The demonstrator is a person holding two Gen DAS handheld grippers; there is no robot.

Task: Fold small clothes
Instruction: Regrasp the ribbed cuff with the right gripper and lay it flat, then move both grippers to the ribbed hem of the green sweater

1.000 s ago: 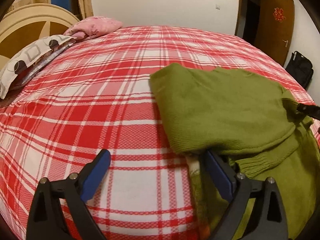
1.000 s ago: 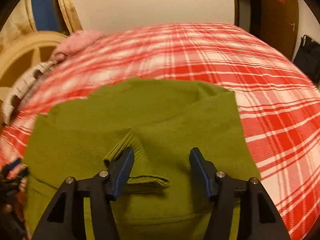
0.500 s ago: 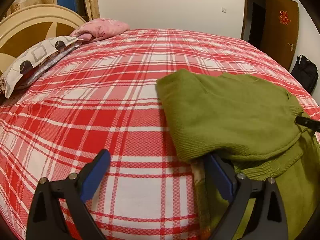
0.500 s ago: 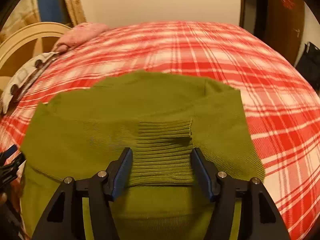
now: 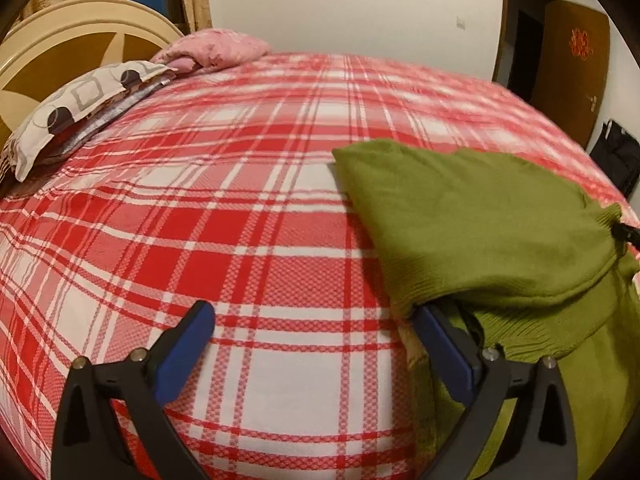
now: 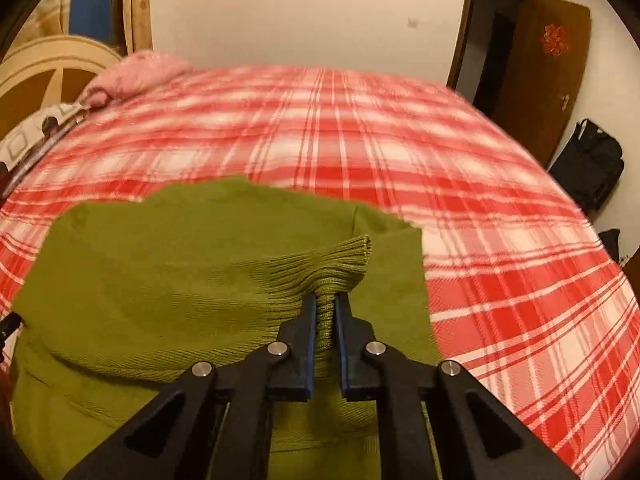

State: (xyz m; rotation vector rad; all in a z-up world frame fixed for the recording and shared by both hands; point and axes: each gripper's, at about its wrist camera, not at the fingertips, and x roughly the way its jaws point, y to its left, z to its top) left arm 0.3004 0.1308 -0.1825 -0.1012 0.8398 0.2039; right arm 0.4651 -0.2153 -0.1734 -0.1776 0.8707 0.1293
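Both grippers work one green sweater (image 6: 152,280) at the bedspread's (image 5: 240,240) four o'clock. The right gripper (image 6: 325,308) pinches its ribbed cuff (image 6: 320,272), probably to fold the sleeve inward. The left gripper (image 5: 316,316) waits spread, one finger under the knit's edge.

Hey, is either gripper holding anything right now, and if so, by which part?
The right gripper is shut on the green sweater, pinching its ribbed cuff. The left gripper is open and holds nothing.

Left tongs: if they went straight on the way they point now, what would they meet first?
Probably the red plaid bedspread: the open left tongs angle down at bare cover. The green sweater lies just right of that line.
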